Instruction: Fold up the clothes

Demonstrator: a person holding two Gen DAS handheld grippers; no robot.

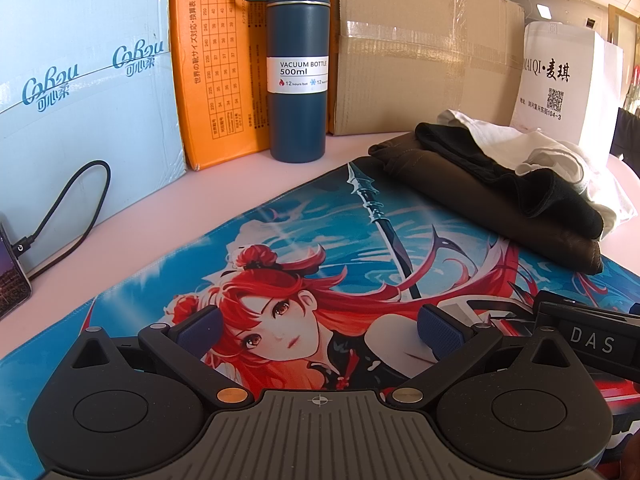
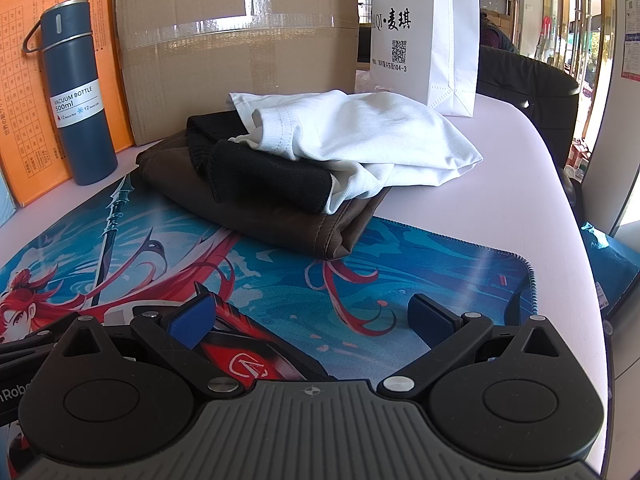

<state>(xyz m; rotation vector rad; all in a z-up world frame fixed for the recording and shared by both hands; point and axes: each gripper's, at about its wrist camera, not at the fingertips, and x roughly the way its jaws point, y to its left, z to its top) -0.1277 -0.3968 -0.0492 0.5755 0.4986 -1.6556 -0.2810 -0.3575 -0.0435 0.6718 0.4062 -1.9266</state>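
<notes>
Brown, black and white garments sit stacked at the far edge of the printed desk mat [image 2: 420, 264]: a folded brown garment [image 2: 256, 216] at the bottom, a black cloth [image 2: 260, 176] on it, and a rumpled white T-shirt [image 2: 360, 140] on top, spilling over the pile's right side onto the pale table [image 2: 520, 184]. The brown garment's near fold overlaps the mat's far edge. Both claws hang over the mat, well short of the pile. The left gripper [image 1: 320, 328] has its jaws spread wide with nothing between them; the right gripper [image 2: 316, 320] is likewise spread and empty. Bare mat lies between the grippers and the clothes. Behind the pile stand a cardboard box [image 2: 240, 52], a blue vacuum bottle [image 2: 76, 92] and a white paper bag [image 2: 428, 40]. The mat's stitched right edge [image 2: 532, 280] runs near the table's rim.
</notes>
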